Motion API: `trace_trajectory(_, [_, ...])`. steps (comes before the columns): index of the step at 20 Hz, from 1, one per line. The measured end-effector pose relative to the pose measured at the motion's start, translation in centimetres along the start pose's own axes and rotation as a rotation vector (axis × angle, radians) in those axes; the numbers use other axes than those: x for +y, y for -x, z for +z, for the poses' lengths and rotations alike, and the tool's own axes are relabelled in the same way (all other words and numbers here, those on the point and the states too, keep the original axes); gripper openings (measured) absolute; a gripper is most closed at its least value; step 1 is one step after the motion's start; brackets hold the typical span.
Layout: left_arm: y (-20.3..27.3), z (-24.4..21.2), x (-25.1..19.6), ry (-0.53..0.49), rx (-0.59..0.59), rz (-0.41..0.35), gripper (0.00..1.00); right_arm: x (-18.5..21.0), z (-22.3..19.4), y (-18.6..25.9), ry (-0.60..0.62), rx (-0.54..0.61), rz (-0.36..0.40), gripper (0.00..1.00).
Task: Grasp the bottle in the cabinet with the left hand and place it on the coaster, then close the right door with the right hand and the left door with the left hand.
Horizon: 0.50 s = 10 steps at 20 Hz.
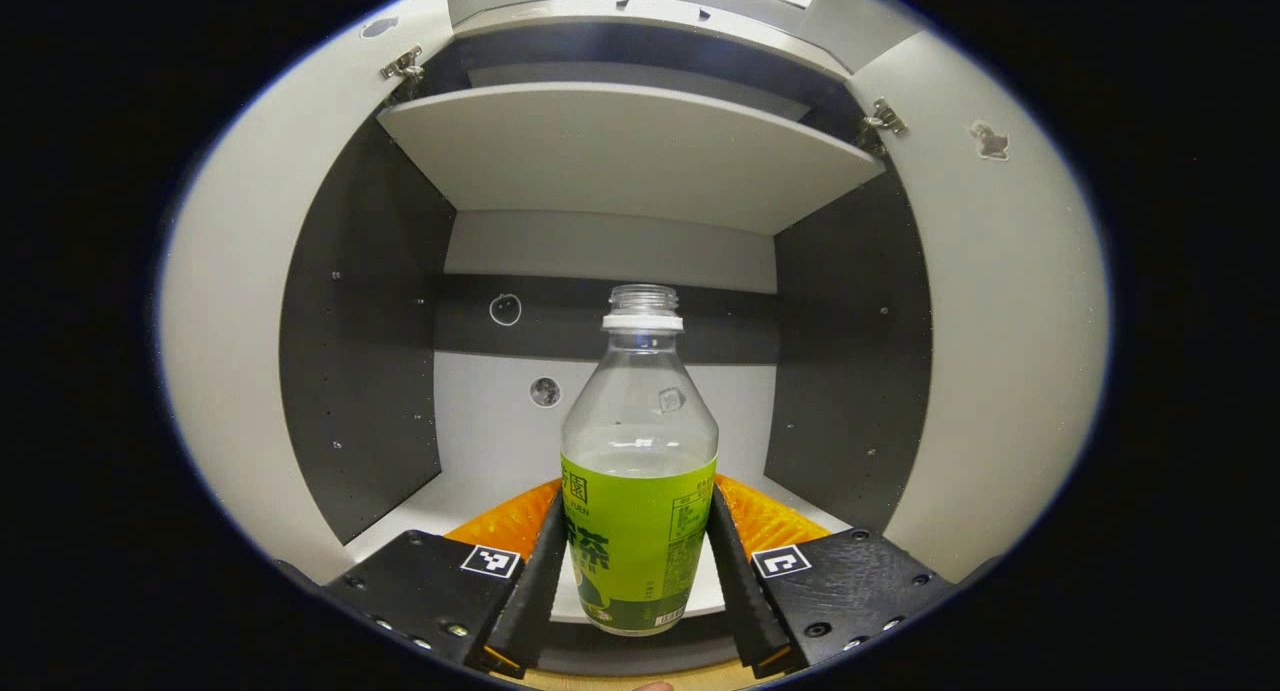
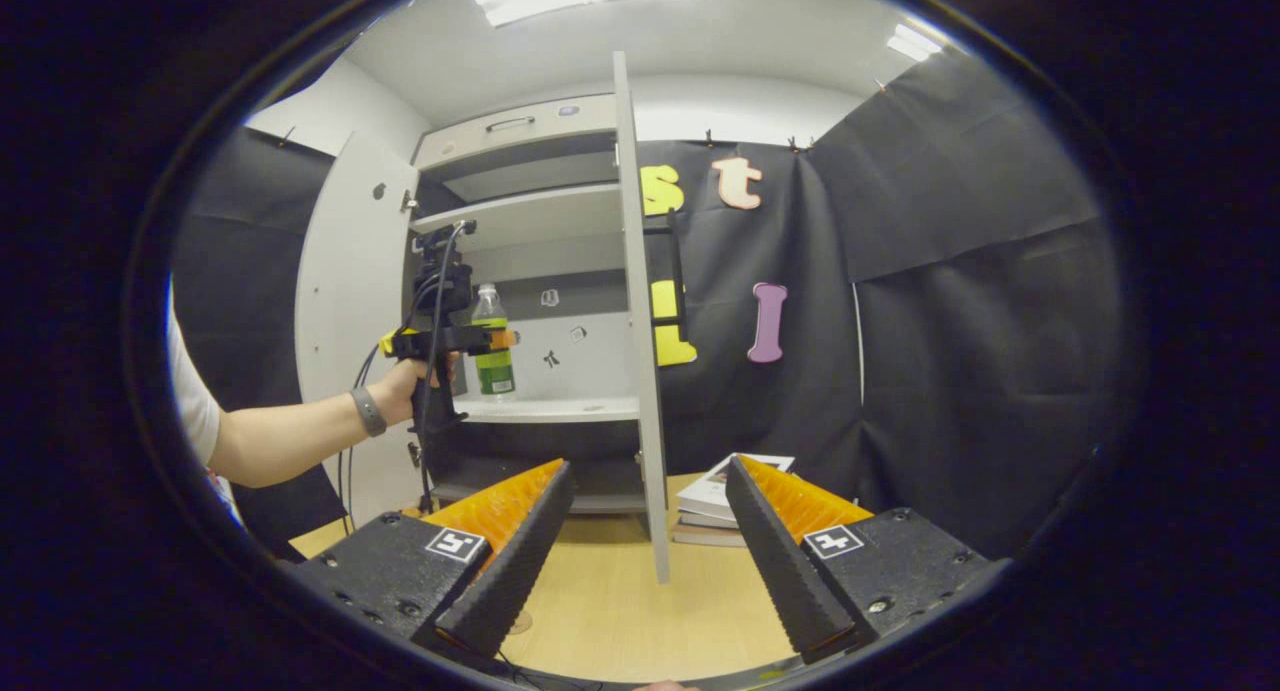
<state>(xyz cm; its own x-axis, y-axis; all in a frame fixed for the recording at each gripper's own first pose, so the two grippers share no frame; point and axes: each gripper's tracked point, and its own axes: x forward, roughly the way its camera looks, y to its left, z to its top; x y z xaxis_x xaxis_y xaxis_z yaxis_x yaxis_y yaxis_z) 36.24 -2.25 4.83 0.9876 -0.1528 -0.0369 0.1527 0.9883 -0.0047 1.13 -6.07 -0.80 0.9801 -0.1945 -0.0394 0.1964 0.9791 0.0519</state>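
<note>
A: Left gripper view: the left claw (image 1: 637,571) has the bottle (image 1: 639,471) between its ridged fingers (image 1: 536,581), which seem pressed to the green label, deep in the open cabinet (image 1: 860,391).

B: So the first step, the grasp. The bottle stands on the lower shelf (image 2: 545,408)?

A: Yes, capless, clear smooth plastic. Next I'd lift it out and carry it to the coaster.

B: The right claw (image 2: 645,551)?

A: Spread and empty above the wooden counter (image 2: 620,611), facing the right door (image 2: 640,321).
</note>
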Motion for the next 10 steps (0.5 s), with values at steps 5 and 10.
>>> trace_trajectory(5, [6.3, 1.4, -1.1, -0.013, -0.022, -0.017, 0.69, 1.3, 1.0, 0.0, 0.015, -0.009, 0.087, 1.00])
trace_trajectory(10, [13.8, 1.0, -2.4, -0.045, -0.048, -0.010, 0.69, 3.0, 1.6, 0.8, -0.005, -0.019, 0.175, 1.00])
